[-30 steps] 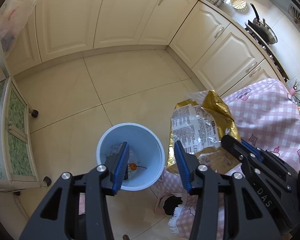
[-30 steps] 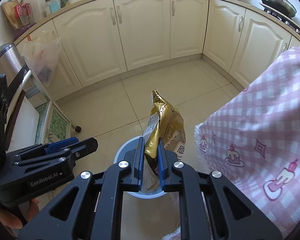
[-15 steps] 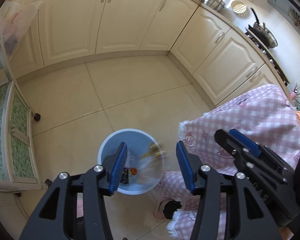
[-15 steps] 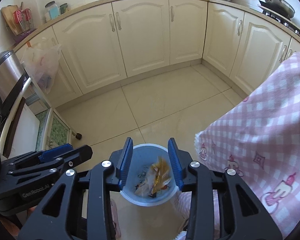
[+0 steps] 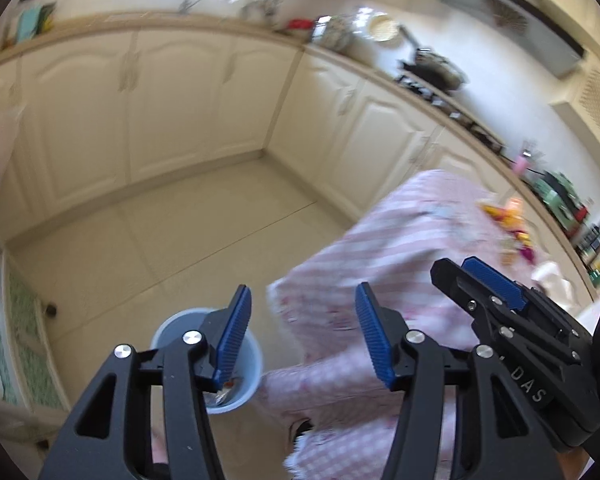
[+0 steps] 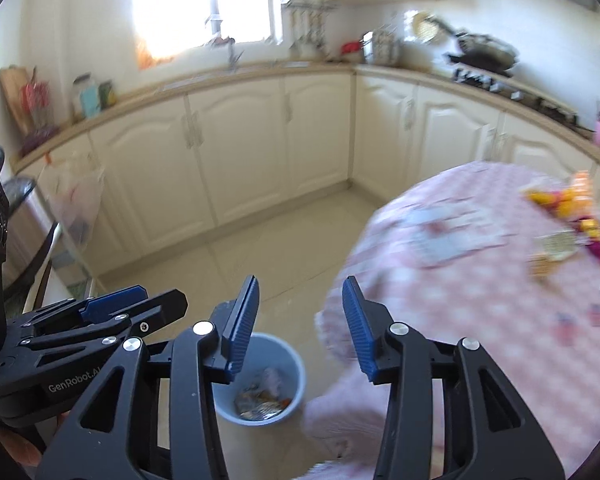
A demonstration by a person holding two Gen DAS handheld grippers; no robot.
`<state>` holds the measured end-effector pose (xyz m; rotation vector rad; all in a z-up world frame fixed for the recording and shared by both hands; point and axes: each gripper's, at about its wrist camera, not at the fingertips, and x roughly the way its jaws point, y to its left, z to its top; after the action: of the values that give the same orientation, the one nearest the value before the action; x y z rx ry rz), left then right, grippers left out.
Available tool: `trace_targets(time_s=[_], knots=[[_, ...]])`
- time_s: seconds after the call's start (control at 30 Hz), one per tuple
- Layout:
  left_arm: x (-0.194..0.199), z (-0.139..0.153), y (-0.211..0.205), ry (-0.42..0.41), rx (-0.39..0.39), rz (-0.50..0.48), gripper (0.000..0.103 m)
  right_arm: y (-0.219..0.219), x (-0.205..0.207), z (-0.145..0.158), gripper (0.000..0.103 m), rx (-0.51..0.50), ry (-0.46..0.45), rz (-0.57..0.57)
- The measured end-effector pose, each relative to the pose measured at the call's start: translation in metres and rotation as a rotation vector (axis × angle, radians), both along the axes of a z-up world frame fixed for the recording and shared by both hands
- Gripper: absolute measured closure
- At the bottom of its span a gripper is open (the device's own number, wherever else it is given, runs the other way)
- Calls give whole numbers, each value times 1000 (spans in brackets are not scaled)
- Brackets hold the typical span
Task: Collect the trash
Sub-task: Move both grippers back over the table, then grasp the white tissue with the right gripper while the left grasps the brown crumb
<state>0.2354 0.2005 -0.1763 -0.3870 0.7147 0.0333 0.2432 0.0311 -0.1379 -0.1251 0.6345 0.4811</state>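
The right gripper holds its blue-padded jaws spread wide with nothing between them. Directly below its left finger, at about six o'clock in the right wrist view, stands the pale blue bin on the tiled floor, with crumpled wrappers lying in its bottom. At three o'clock from the gripper spreads the pink checked tablecloth, its edge hanging down just beside the bin. Toward two o'clock, at the far side of the cloth, lies a blurred heap of yellow and orange trash, well apart from the jaws.

The left gripper is likewise parted and empty. In its view the bin sits at about seven o'clock, partly hidden behind the left finger, and the tablecloth fills the space from four to two o'clock. The colourful trash shows at two o'clock on the cloth. The right gripper's body lies at four o'clock. Cream cabinets curve across twelve o'clock.
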Motion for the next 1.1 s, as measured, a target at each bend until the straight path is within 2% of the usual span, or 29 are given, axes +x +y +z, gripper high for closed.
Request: trace_targets(time_s=[0.23,0.43,0.53,0.67,0.83,0.93,1.0,1.07,1.1], knots=[[14,41,-100,-62,42,-173,45,-102,-15,39,55,30,-90,-162],[35,51,-177,-58,86,-292,44,-202,-17,47,49,55,-113,-365],[46,50,-200,-47,92,-316,44,-248,-13,39,48,78,-84,-462],[67,41,-224,-19,112,-344,44,-288,-1,25,48,106,-22,-536],[93,31,-237,19,127,-350,44,-312,19,12,48,199,72,-515],[107,26,-240,40,138,-348,44,-313,33,10,48,204,98,-509],[117,23,-240,61,141,-344,44,-313,42,8,56,215,123,-484],[126,20,-240,69,140,-337,44,-312,48,5,83,224,152,-456],[130,19,-242,73,142,-342,44,-312,51,4,84,228,162,-440]])
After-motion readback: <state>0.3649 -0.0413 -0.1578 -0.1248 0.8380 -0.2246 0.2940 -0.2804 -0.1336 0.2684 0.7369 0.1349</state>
